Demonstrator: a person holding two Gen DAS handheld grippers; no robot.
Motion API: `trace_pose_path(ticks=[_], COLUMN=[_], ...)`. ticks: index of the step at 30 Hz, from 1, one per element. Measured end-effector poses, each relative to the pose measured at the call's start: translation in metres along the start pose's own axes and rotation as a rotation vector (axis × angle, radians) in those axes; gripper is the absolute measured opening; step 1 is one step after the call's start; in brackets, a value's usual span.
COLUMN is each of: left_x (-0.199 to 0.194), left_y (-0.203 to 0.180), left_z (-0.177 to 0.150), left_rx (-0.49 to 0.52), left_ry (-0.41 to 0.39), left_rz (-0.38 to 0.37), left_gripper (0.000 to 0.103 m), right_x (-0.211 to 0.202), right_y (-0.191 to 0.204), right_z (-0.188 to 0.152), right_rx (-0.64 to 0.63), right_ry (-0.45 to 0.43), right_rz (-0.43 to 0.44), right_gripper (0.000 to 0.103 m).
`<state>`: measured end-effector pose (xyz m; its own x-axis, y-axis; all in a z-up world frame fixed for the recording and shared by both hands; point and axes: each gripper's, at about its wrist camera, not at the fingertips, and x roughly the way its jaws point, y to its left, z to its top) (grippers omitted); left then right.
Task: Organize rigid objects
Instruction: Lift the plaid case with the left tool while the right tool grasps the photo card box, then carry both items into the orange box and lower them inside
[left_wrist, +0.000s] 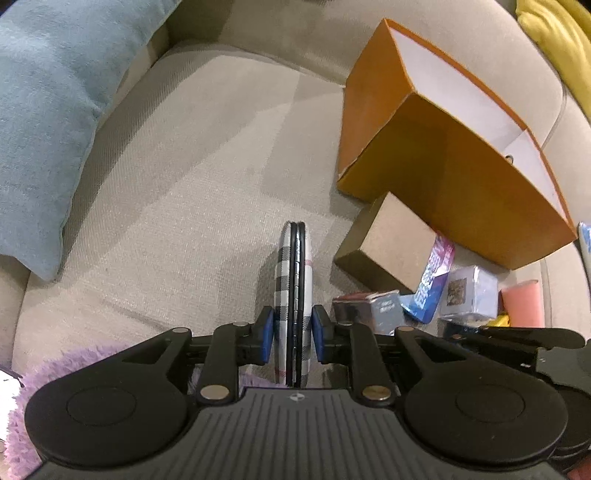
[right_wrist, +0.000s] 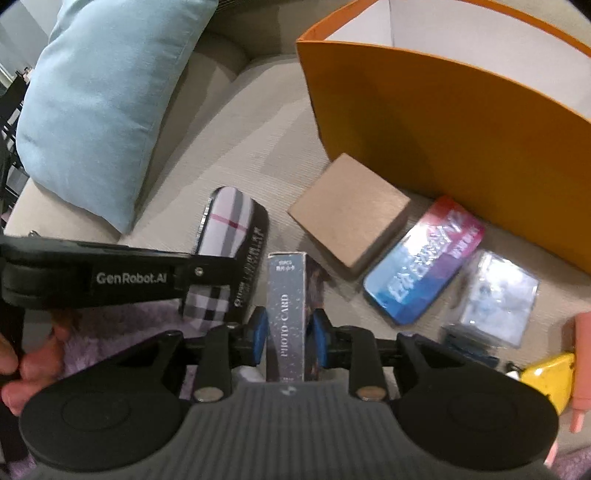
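Observation:
My left gripper (left_wrist: 292, 334) is shut on a plaid black-edged case (left_wrist: 293, 295), held on edge above the beige sofa seat; the case also shows in the right wrist view (right_wrist: 227, 236). My right gripper (right_wrist: 287, 332) is shut on a grey "PHOTO-CARD" box (right_wrist: 287, 306), which also shows in the left wrist view (left_wrist: 373, 308). An open orange box (left_wrist: 443, 155) with a white inside stands at the right, large in the right wrist view (right_wrist: 443, 122). A brown cardboard box (right_wrist: 349, 210), a blue-pink tin (right_wrist: 424, 258) and a clear card case (right_wrist: 495, 295) lie in front of it.
A light blue cushion (left_wrist: 48, 110) leans at the left, also in the right wrist view (right_wrist: 99, 99). Purple fluffy fabric (left_wrist: 66, 365) lies near me. A pink object (right_wrist: 581, 362) and a yellow object (right_wrist: 550, 373) sit at the right. The beige sofa seat (left_wrist: 184, 184) stretches ahead.

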<state>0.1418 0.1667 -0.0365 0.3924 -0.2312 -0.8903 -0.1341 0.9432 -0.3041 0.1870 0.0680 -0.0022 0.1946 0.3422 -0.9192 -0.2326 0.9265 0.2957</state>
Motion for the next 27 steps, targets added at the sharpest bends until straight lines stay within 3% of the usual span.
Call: trace_pose_path(ticks=[6, 16, 21, 24, 27], left_x=[0.000, -0.032, -0.073, -0.095, -0.095], left_y=[-0.002, -0.018, -0.043, -0.069, -0.096], left_z=[0.000, -0.002, 0.018, 0.046, 0.085], left_rx=[-0.002, 0.037, 0.047, 0.098, 0.135], left_ry=[-0.026, -0.147, -0.227, -0.267, -0.257], left_rz=[0.018, 0.044, -0.040, -0.111, -0.164], left_gripper=[0.021, 0.020, 0.019, 0.019, 0.020], right_x=[-0.005, -0.062, -0.111, -0.136, -0.159], right_y=[-0.008, -0.032, -0.052, -0.067, -0.089], right_z=[-0.006, -0.011, -0.002, 0.015, 0.038], right_rx=[0.030, 0.095, 0.127, 0.147, 0.169], right_ry=[-0.031, -0.151, -0.263, -0.321, -0.387], right_rz=[0.020, 0.081, 0.129, 0.149, 0.148], right_gripper=[0.027, 0.024, 0.024, 0.024, 0.024])
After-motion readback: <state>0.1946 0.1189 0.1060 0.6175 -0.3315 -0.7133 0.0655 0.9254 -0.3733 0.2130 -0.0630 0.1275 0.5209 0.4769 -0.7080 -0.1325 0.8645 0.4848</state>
